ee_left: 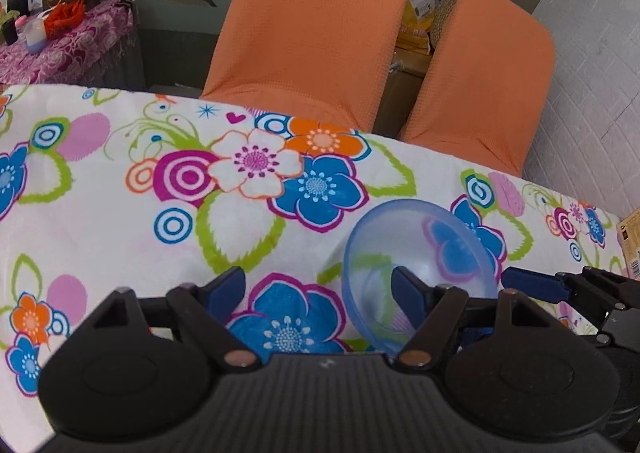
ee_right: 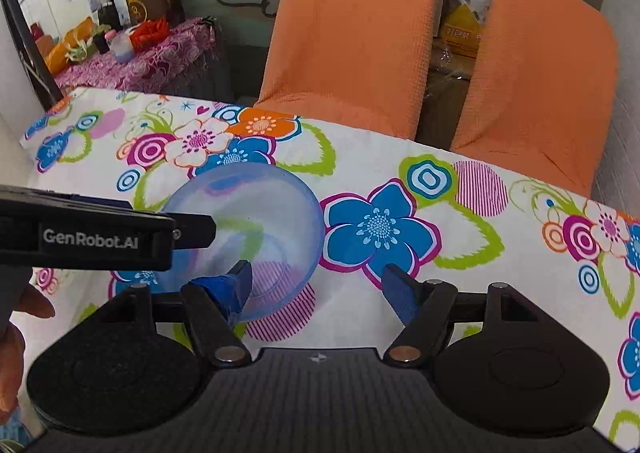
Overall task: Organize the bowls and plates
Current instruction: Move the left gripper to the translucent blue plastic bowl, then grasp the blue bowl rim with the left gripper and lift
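A translucent blue bowl [ee_left: 420, 253] [ee_right: 248, 213] sits on the flowered tablecloth [ee_left: 120, 213] [ee_right: 460, 293] and looks tilted. My left gripper [ee_left: 316, 289] is open, its right finger [ee_left: 406, 291] reaching into the bowl's mouth. In the right wrist view that finger [ee_right: 192, 231] comes in from the left over the bowl's rim. My right gripper [ee_right: 320, 289] is open too, and its left finger [ee_right: 238, 285] overlaps the bowl's near wall. One blue finger [ee_left: 532, 287] of the right gripper shows just right of the bowl in the left wrist view. Neither gripper is clamped on the bowl.
Two orange-covered chairs [ee_left: 316, 25] [ee_right: 536, 73] stand beyond the table's far edge. A side table under purple cloth [ee_left: 60, 49] [ee_right: 152, 61] holds bottles and bags at the left. A white wall [ee_left: 592, 73] and a cardboard box [ee_left: 630, 245] are at the right. A hand [ee_right: 16, 333] shows at the lower left.
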The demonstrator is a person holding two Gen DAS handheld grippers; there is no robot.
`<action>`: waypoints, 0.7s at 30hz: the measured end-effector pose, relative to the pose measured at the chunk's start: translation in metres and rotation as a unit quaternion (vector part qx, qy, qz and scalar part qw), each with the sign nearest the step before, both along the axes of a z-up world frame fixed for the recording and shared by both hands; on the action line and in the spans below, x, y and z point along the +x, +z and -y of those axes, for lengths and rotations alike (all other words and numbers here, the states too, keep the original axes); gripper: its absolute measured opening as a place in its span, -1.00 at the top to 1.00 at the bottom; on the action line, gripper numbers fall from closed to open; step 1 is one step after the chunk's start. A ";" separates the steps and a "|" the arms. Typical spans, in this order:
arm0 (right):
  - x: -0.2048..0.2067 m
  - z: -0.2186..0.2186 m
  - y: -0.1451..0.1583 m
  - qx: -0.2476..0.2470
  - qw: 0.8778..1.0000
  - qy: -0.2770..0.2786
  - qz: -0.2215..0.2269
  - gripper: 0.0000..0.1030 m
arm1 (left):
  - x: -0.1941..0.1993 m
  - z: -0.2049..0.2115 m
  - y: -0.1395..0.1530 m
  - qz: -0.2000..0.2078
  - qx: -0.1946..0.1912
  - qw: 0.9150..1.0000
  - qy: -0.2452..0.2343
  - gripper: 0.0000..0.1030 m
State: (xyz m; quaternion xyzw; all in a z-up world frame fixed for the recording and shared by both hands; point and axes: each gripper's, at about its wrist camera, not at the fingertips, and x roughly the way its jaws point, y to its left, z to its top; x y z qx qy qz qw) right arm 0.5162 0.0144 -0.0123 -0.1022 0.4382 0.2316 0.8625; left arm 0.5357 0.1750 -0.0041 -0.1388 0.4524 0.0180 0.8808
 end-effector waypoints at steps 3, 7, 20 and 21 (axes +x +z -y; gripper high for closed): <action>0.005 -0.004 -0.009 -0.020 1.000 0.008 -0.003 -0.13 | 0.003 0.000 -0.008 -0.006 0.001 1.000 -0.006 -0.44; 0.010 0.003 -0.013 0.008 1.000 0.008 -0.012 -0.21 | 0.002 0.002 -0.010 -0.001 0.019 1.000 -0.013 -0.44; -0.002 -0.009 0.002 -0.011 0.999 0.032 0.012 -0.24 | 0.001 -0.005 -0.009 -0.008 -0.007 1.000 -0.016 -0.44; -0.002 -0.009 0.001 -0.006 0.999 0.034 0.006 -0.20 | 0.002 -0.003 -0.009 -0.008 -0.003 1.000 -0.015 -0.43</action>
